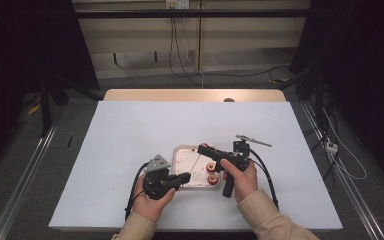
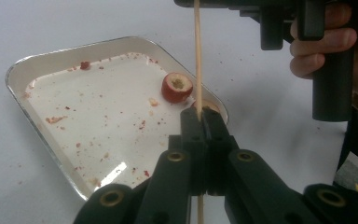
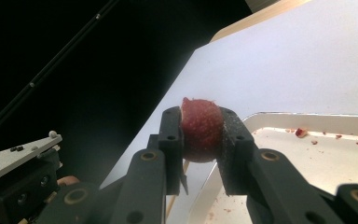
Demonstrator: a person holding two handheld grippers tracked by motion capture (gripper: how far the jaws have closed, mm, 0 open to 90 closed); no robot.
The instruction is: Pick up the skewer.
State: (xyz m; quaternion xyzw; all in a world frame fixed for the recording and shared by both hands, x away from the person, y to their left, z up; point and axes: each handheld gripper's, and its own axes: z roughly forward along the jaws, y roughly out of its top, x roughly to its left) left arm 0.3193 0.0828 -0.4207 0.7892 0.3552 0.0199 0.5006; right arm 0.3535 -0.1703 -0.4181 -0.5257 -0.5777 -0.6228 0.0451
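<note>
My left gripper point(image 2: 204, 115) is shut on a thin wooden skewer point(image 2: 197, 56) that stands upright over the near corner of a white metal tray point(image 2: 37, 58). Its top reaches the underside of my right gripper point(image 2: 242, 3), held by a hand. In the right gripper view, my right gripper point(image 3: 200, 120) is shut on a red cored fruit point(image 3: 201, 135), held above the tray's rim point(image 3: 307, 115). A second red cored fruit point(image 2: 177, 87) lies in the tray by the skewer. In the high view both grippers, left point(image 1: 186, 176) and right point(image 1: 203, 148), meet over the tray point(image 1: 177, 150).
Two red fruits point(image 1: 211, 172) sit at the tray's right side, and red crumbs dot its floor. A small metal tool point(image 1: 252, 140) lies on the white table cover point(image 1: 130, 130) behind the right hand. Cables run on the floor beyond the table.
</note>
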